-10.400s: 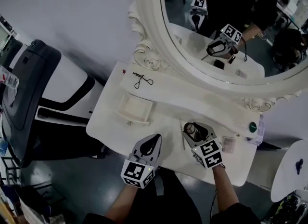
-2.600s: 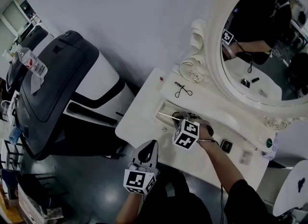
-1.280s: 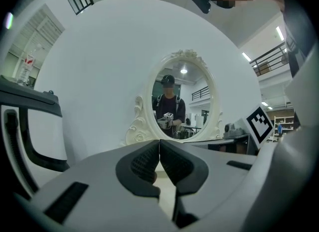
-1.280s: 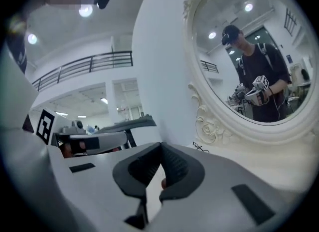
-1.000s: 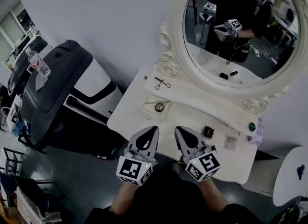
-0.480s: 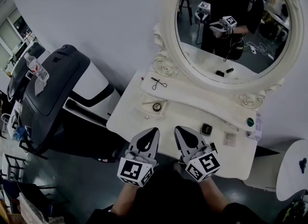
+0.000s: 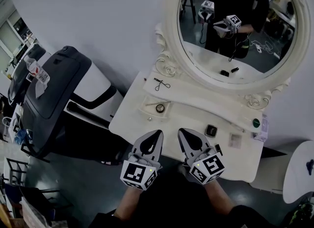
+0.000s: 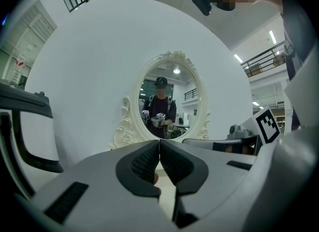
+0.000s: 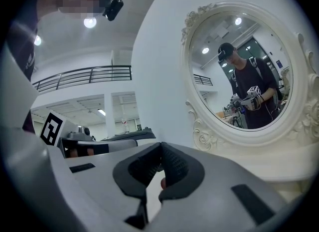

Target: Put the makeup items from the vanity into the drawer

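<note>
On the white vanity (image 7: pixel 130 119) an open shallow drawer (image 7: pixel 148 105) holds a round dark makeup item (image 7: pixel 160 108). A black eyelash curler (image 7: pixel 160 83) lies behind it near the mirror base. A square dark compact (image 7: pixel 211 130) and a small clear piece (image 7: pixel 234 140) lie to the right, and a green round item (image 7: pixel 255 122) sits further right. My left gripper (image 7: pixel 158 132) (image 8: pixel 159 148) and right gripper (image 7: pixel 180 131) (image 9: pixel 160 158) hover side by side at the vanity's front edge. Both are shut and hold nothing.
A large oval mirror (image 7: pixel 235 31) in an ornate white frame stands at the back and reflects the person and both grippers. A black and white machine (image 7: pixel 59 89) stands to the left, with a bottle (image 7: pixel 37 70) on it. A white round seat (image 7: pixel 299 173) is at the right.
Ten seconds ago the right gripper held the round item; it then reached to the drawer, where the item now lies. Over the last second only the view shifted slightly.
</note>
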`<state>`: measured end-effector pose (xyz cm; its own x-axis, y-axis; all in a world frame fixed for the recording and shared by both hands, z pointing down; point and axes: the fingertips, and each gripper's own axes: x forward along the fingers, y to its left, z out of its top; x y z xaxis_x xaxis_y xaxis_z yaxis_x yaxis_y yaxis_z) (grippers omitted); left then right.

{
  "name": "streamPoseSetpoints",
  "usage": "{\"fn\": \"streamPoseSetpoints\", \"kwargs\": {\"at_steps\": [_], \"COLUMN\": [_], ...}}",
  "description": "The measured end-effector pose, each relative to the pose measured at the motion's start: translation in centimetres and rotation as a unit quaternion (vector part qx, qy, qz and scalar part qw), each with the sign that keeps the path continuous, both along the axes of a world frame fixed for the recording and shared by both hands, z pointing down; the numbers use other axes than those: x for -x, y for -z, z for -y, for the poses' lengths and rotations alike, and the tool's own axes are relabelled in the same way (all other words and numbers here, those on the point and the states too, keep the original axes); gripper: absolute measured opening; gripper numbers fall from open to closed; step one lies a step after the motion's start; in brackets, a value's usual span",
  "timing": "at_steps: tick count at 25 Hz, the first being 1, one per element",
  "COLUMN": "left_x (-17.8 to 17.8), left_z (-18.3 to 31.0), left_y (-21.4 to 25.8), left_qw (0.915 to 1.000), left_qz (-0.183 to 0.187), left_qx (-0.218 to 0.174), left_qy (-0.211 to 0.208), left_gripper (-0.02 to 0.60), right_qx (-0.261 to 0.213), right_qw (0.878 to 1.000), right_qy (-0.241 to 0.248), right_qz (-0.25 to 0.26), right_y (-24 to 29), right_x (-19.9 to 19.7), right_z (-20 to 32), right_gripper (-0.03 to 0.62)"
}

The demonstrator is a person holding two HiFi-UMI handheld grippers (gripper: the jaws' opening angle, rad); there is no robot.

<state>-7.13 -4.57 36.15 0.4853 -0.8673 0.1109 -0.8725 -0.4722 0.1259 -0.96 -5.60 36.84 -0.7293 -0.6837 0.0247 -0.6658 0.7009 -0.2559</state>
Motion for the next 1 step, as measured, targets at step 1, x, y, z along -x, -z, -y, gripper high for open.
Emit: {"fn": "streamPoseSetpoints", "kwargs": {"at_steps": [1], "left_x": [-0.03], "left_z": [0.11], "left_y": [-0.08], "left_qw": [1.0], "left_qz": [0.0], "left_qx": [0.001], "left_qy": [0.0], "left_gripper": [0.015], "right_qx": [0.001], "right_qw": [1.0], "right_qy": [0.0], "right_qz": [-0.001], "right_y": [-0.04], "right_x": [-0.01], "right_z": [0.15], "right_gripper": [0.023]}}
